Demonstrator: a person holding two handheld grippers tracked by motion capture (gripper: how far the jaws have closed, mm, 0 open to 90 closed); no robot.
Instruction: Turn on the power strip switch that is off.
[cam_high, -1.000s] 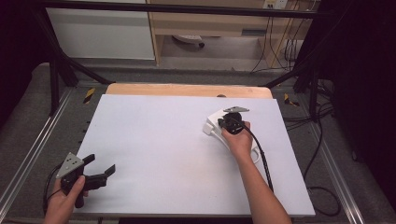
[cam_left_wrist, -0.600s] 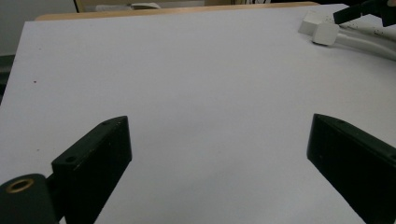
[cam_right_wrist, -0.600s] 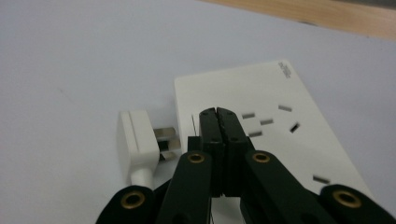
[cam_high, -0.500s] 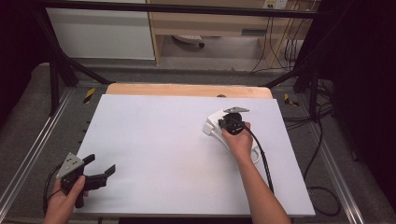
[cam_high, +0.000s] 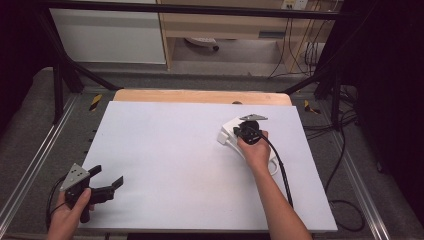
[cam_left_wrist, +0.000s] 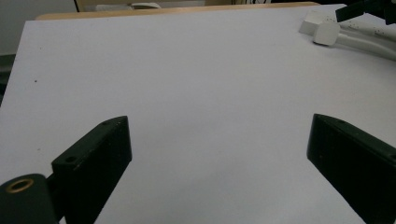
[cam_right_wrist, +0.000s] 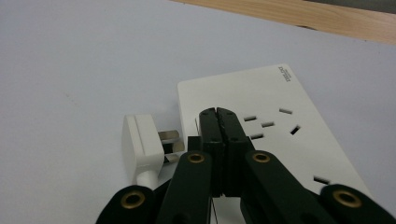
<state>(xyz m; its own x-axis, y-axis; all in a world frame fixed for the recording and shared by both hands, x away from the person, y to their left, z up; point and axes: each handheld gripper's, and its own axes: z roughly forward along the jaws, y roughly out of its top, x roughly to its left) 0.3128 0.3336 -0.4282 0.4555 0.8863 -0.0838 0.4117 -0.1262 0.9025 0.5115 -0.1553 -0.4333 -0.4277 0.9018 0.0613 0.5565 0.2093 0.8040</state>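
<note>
A white power strip (cam_right_wrist: 280, 130) lies at the table's right back, seen from above as the power strip (cam_high: 231, 124). Beside its near end lies a white plug (cam_right_wrist: 140, 149), its metal prongs pointing at the strip and out of any socket. My right gripper (cam_right_wrist: 218, 114) hovers low over the strip's end, jaws pressed together with nothing visible between them; from above, the right gripper (cam_high: 245, 131) sits under its grey plate. My left gripper (cam_high: 107, 175) rests at the front left corner, jaws spread wide over bare board, as the left gripper (cam_left_wrist: 219, 123) view confirms.
The white table board (cam_high: 170, 150) has a wooden strip (cam_high: 200, 96) along its back edge. A white cord (cam_high: 274, 162) loops behind the right hand. Metal rails run along both sides, and black cables (cam_high: 340, 150) trail on the floor at right.
</note>
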